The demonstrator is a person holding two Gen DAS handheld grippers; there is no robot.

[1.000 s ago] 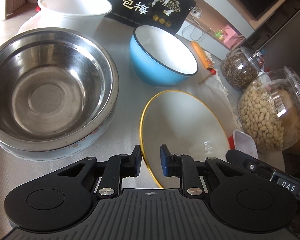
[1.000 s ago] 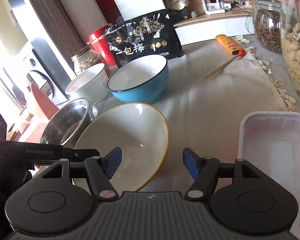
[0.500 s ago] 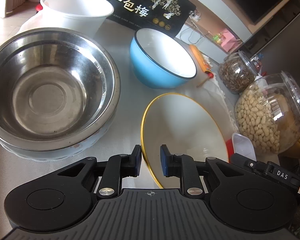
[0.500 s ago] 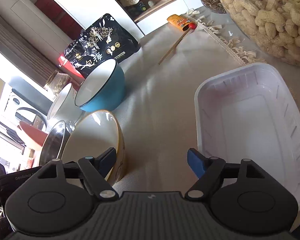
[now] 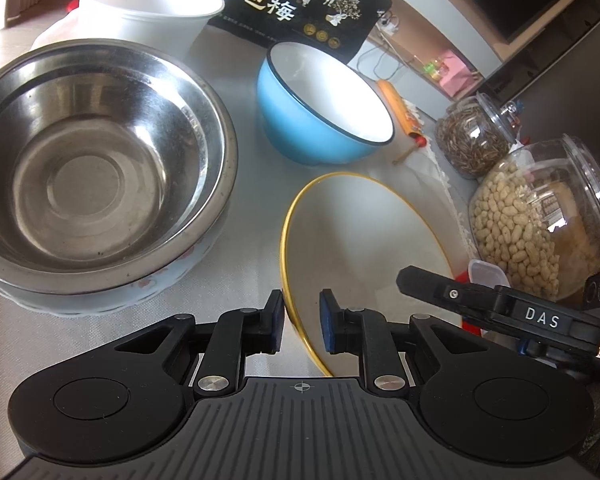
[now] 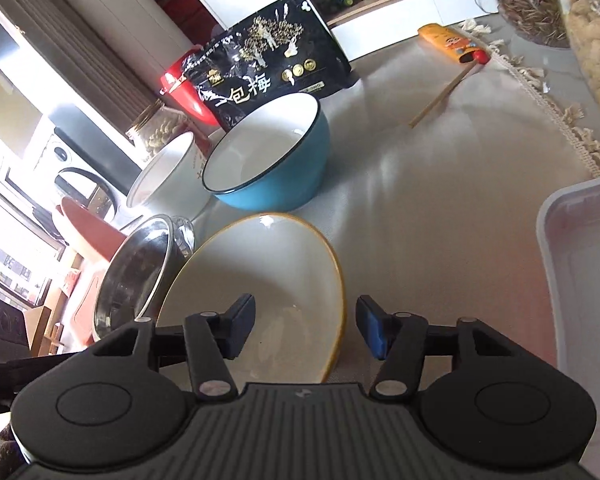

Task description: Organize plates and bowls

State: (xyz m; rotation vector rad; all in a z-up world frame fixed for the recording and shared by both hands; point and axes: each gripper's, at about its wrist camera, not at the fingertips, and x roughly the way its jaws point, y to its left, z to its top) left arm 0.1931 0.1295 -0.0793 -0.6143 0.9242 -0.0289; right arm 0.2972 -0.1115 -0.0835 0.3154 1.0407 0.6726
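A cream bowl with a yellow rim [image 5: 364, 240] sits tilted on the grey cloth. My left gripper [image 5: 302, 320] is shut on its near left rim, still closing a little. My right gripper [image 6: 305, 330] straddles the same bowl's [image 6: 268, 280] right rim. Its jaws are closing, but a gap still shows beside each pad. One of its fingers [image 5: 440, 290] reaches in at the right of the left wrist view. A steel bowl [image 5: 84, 176] rests inside a white patterned bowl [image 5: 172, 280] to the left. A blue bowl [image 5: 324, 120] and a white tub [image 5: 148, 4] stand behind.
A black snack bag [image 5: 300, 4] leans at the back. Glass jars of peanuts [image 5: 540, 232] and seeds [image 5: 472, 140] stand on the right. A white plastic tray [image 6: 580, 260] lies right of the cream bowl. An orange tube [image 6: 452, 44] and a stick [image 6: 440, 100] lie farther back.
My right gripper has swung left, away from the white tray and back over the cream bowl. Its jaws are narrower and now have the rim between them. The left gripper has kept still.
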